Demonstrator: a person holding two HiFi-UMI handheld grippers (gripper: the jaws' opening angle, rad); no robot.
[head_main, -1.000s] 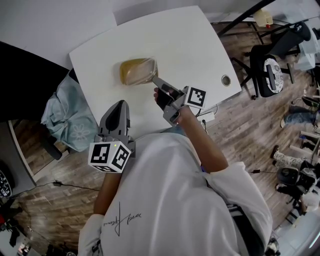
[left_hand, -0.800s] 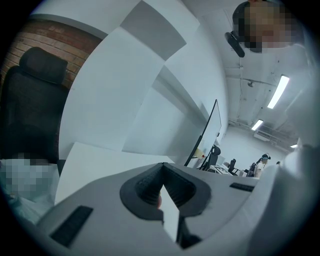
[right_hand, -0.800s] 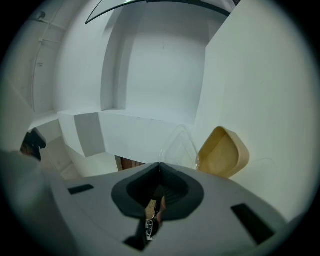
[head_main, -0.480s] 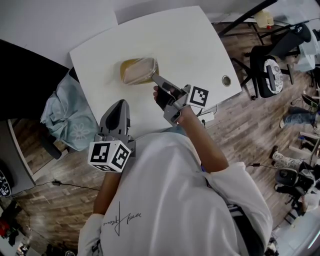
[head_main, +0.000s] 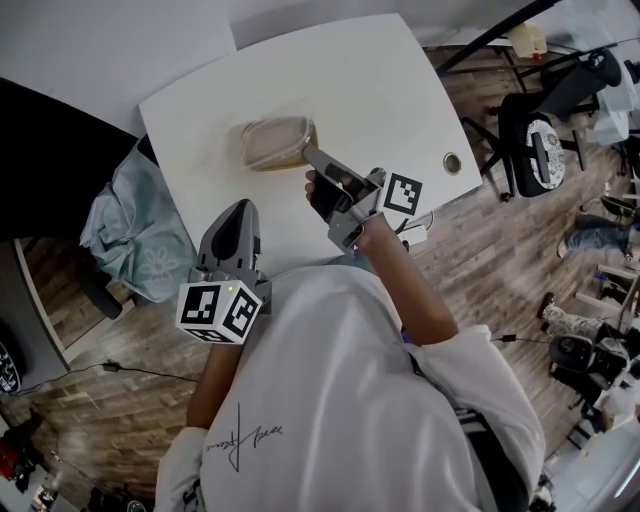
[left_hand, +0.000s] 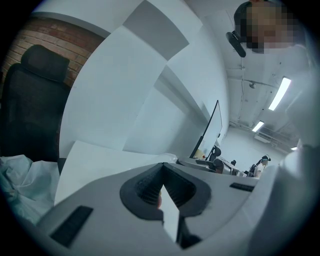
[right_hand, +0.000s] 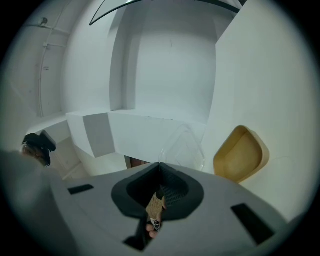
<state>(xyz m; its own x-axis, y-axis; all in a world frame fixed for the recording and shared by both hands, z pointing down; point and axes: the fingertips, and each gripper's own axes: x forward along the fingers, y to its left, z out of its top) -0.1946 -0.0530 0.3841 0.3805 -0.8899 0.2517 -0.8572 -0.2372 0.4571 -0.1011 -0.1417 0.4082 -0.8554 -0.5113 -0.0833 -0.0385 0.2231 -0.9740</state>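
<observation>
Pinched shut, with the jaws of the right gripper (right_hand: 160, 165), on the near edge of the clear lid (right_hand: 182, 145), just over the yellow tub (right_hand: 240, 155) on the tabletop (head_main: 380, 90). Closed on nothing at the left gripper (left_hand: 162, 166), well apart. Probably best to hold the lid level, match corners to the rim, press gently.

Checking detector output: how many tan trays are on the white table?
1. The tan tray lies on the white table just beyond the right gripper, whose shut tip meets its raised clear lid. None looks hidden.
</observation>
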